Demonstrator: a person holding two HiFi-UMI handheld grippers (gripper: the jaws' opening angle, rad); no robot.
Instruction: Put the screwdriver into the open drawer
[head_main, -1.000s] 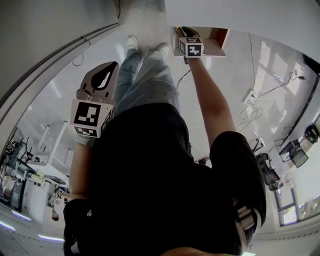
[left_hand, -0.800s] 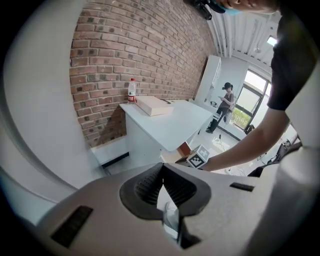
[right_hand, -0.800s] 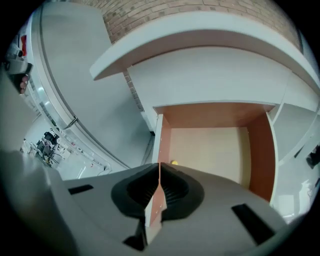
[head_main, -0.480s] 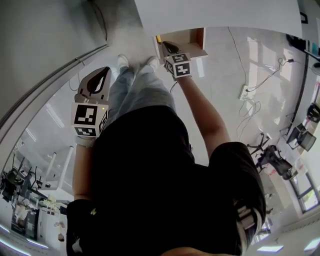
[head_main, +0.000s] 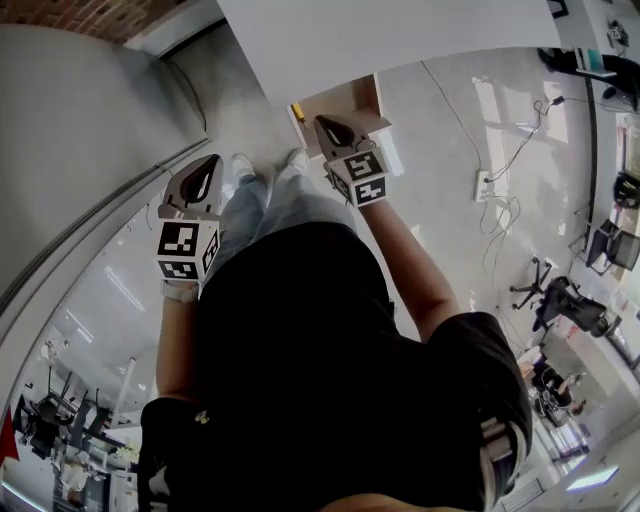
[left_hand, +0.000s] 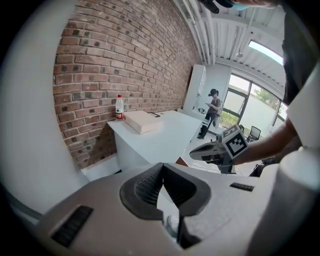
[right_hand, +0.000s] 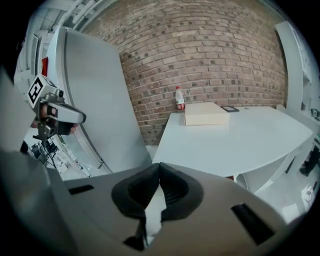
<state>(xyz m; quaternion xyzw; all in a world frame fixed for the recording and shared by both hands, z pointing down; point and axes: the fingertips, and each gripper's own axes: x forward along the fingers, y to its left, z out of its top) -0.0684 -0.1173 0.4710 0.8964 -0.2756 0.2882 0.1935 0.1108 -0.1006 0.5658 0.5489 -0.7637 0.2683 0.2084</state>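
Right hand-held gripper (head_main: 325, 125), jaws together and empty, hangs at the open drawer (head_main: 356, 94); left hand-held gripper (head_main: 208, 165), likewise closed, is well left of it.

In front of me is a red brick wall (right_hand: 210, 55) and a white worktop (right_hand: 240, 142). The floor (head_main: 445, 130) is pale and glossy; daylight comes through large windows (left_hand: 247, 100).
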